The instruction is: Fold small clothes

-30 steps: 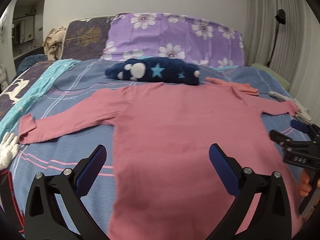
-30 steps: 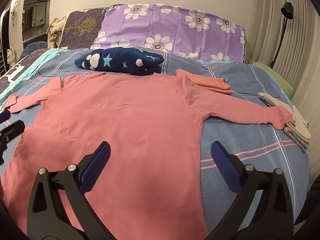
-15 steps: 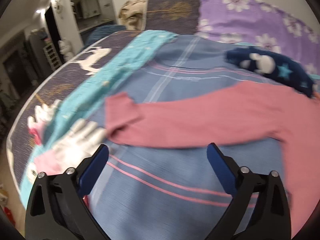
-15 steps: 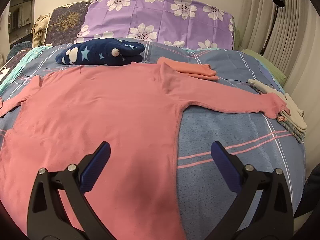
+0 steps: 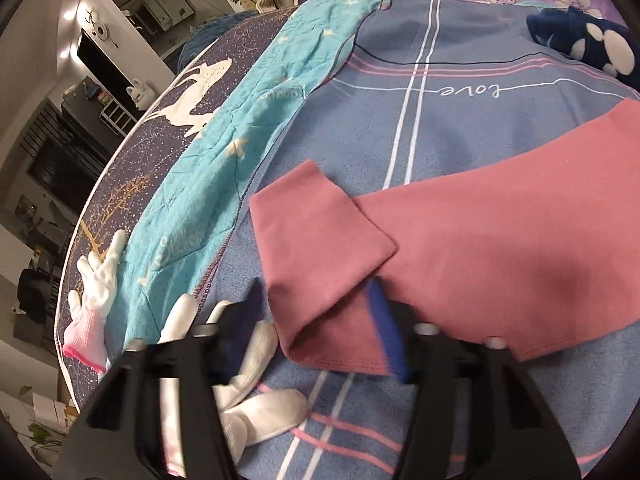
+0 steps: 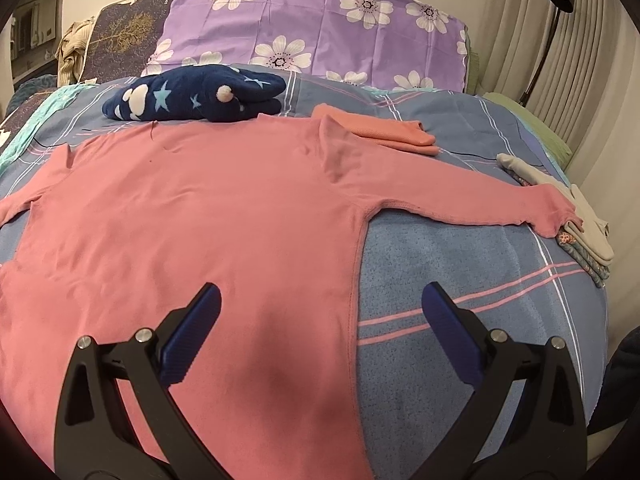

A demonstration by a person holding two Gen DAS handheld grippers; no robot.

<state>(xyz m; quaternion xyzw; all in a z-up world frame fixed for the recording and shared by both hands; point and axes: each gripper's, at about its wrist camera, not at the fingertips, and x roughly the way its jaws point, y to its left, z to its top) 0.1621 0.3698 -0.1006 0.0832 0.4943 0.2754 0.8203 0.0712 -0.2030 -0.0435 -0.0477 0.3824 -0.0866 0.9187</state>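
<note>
A pink long-sleeved shirt lies flat on the blue striped bed cover, sleeves spread. In the left wrist view its left sleeve cuff is folded over on itself. My left gripper is open, its blue-padded jaws straddling the cuff's near edge, blurred by motion. My right gripper is open and empty, low over the shirt's lower right side seam.
A navy star-patterned bundle and a folded orange garment lie behind the shirt. Folded beige clothes sit at the right sleeve end. White gloves and a turquoise cloth lie left. Purple floral pillows stand behind.
My left gripper has swung left from the shirt body to the left sleeve cuff and come down onto it, jaws narrowing. My right gripper drifted slightly right and closer.
</note>
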